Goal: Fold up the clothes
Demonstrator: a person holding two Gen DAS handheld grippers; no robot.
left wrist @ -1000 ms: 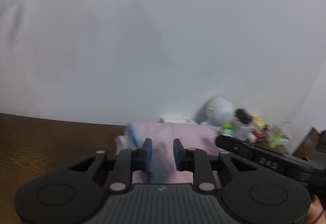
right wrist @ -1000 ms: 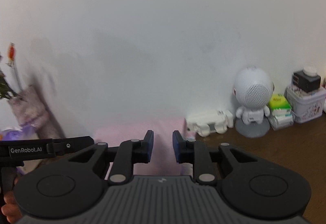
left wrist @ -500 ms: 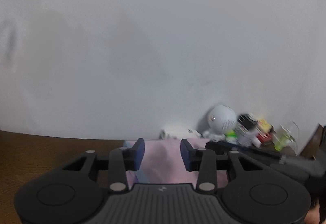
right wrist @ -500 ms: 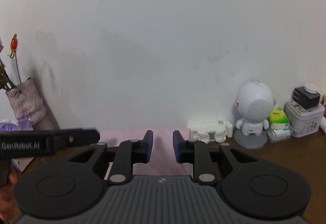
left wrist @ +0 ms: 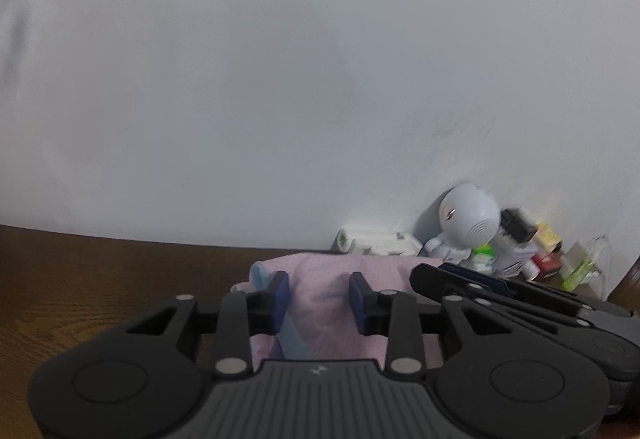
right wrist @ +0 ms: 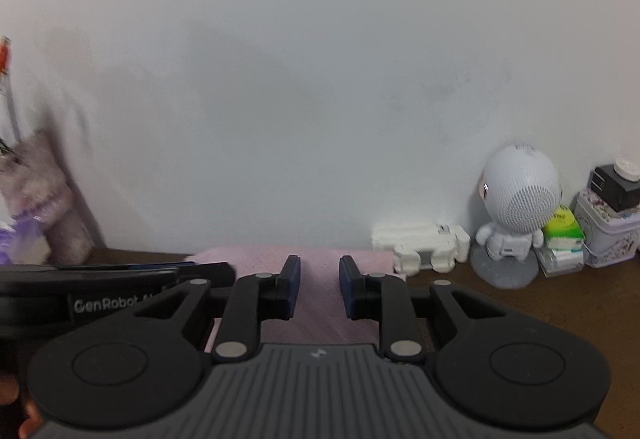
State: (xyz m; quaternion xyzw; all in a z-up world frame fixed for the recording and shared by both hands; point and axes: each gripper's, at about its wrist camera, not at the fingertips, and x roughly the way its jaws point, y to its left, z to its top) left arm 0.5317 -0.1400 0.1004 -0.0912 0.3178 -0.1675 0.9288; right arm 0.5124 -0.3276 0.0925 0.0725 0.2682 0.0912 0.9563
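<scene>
A pink garment (left wrist: 320, 303) with a light blue trim (left wrist: 294, 339) lies folded on the brown table (left wrist: 100, 279) near the wall. My left gripper (left wrist: 319, 279) hovers over its near edge. Its jaws are opening, and the cloth shows between the pads without being pressed. The right gripper (left wrist: 424, 273) reaches in from the right beside it. In the right wrist view, my right gripper (right wrist: 320, 265) stands over the pink garment (right wrist: 320, 303) with a narrow gap and nothing pinched. The left gripper (right wrist: 224, 271) lies at the left over the cloth's edge.
A white round-headed robot figure (right wrist: 520, 195), a white block toy (right wrist: 424, 247), a green tissue pack (right wrist: 564, 227) and a patterned tin (right wrist: 608, 235) stand against the wall at the right. A plush purple vase (right wrist: 44, 199) is at the left. Bare table (right wrist: 560, 311) lies to the right.
My left gripper's jaws have spread apart from a narrow gap, leaving the blue-trimmed cloth loose between them. The right gripper's long body now crosses closer beside the left one; its gap is unchanged.
</scene>
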